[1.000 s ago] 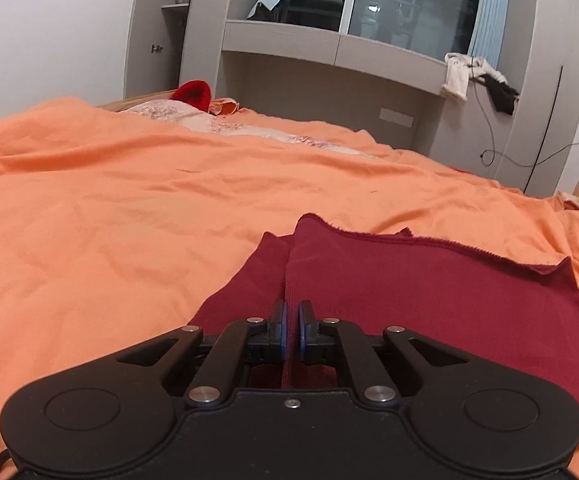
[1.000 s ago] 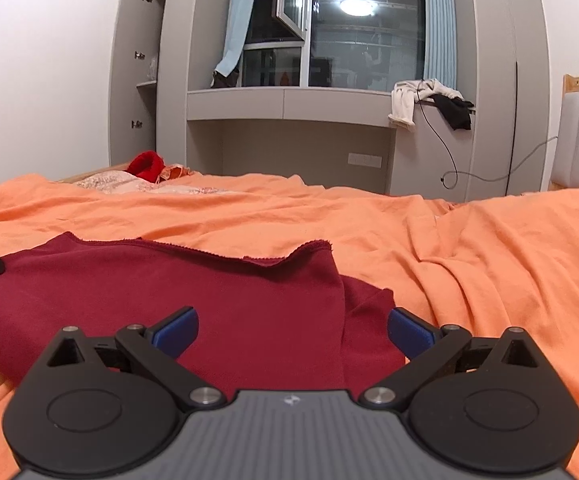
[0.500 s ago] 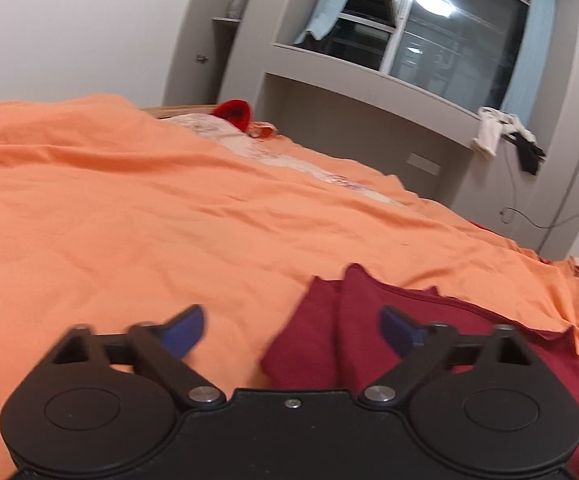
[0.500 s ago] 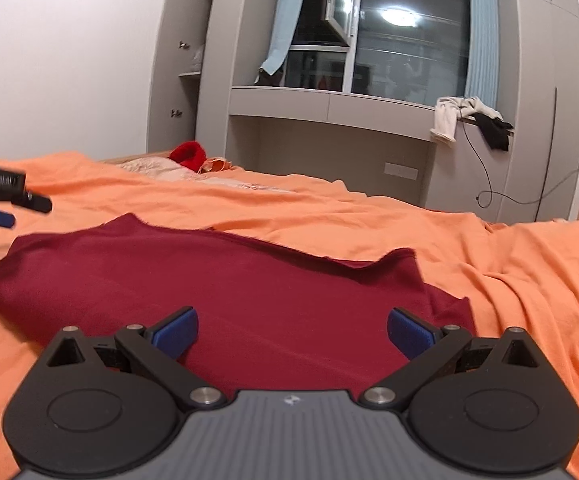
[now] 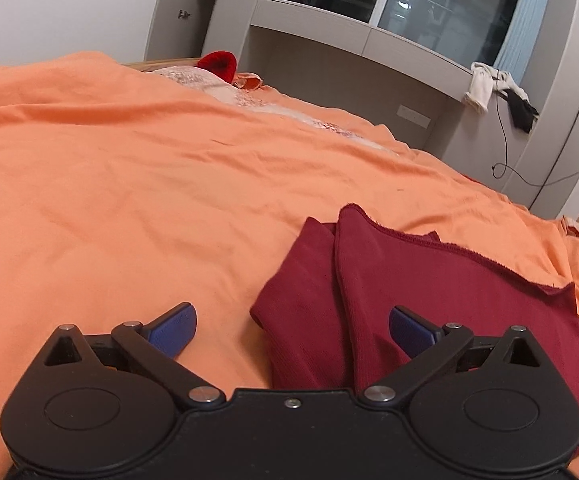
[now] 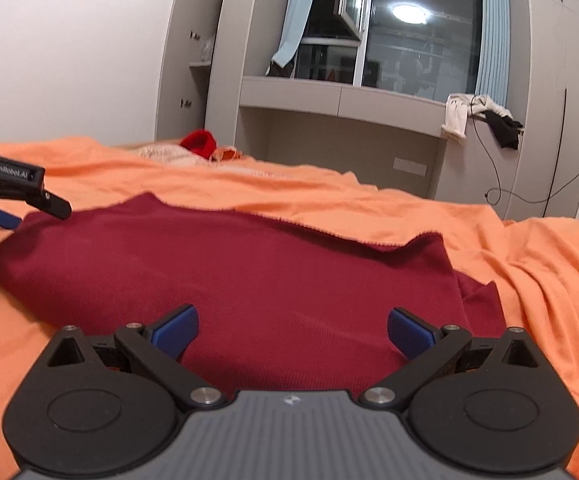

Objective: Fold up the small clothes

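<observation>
- Releasing the dark red garment [image 5: 429, 280]: my left gripper [image 5: 292, 330] has just been opening, and its fingers [image 5: 173, 326] now stand wide with nothing pinched between them.
- My right gripper [image 6: 292, 330] is also spread wide and empty, above the cloth.
- Garment location: folded over, lying on the orange bedsheet [image 5: 129, 184], near the bed's near edge.
- Judgement: this fold is laid; the next fold or smoothing comes next.

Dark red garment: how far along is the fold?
Done: the dark red garment lies doubled on the orange bedspread, one layer over another. In hand: nothing; the left gripper has just been opening and stands clear, right gripper open too. Left: any further fold.
</observation>
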The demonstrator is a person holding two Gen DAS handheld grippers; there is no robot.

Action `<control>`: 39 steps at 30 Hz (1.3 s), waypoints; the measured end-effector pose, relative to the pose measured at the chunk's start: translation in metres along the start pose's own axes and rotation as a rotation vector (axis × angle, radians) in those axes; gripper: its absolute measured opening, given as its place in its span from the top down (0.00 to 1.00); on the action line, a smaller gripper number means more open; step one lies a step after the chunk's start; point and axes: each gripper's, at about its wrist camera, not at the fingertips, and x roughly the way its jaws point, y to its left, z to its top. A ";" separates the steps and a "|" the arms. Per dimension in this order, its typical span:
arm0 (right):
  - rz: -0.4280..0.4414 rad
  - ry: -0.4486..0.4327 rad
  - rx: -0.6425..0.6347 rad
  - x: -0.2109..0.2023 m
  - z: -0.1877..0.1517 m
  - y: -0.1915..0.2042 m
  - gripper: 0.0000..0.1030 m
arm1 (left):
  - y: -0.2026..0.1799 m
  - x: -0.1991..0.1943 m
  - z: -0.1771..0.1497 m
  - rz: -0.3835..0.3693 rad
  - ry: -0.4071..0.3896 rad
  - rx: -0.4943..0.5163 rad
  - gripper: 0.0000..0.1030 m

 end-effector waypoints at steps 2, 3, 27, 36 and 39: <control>-0.002 0.012 -0.003 0.002 -0.001 0.001 0.00 | -0.001 0.001 -0.001 0.001 0.005 0.004 0.01; -0.003 0.013 -0.004 0.002 -0.002 0.002 0.00 | -0.001 0.002 -0.001 0.004 0.006 0.007 0.01; 0.000 0.016 -0.003 0.004 -0.006 0.000 0.00 | -0.011 0.009 -0.008 0.065 0.035 0.087 0.01; 0.003 0.016 0.002 0.004 -0.005 -0.001 0.00 | -0.012 0.010 -0.008 0.071 0.032 0.091 0.01; 0.005 0.016 0.005 0.004 -0.005 -0.001 0.00 | -0.013 0.011 -0.008 0.073 0.032 0.089 0.01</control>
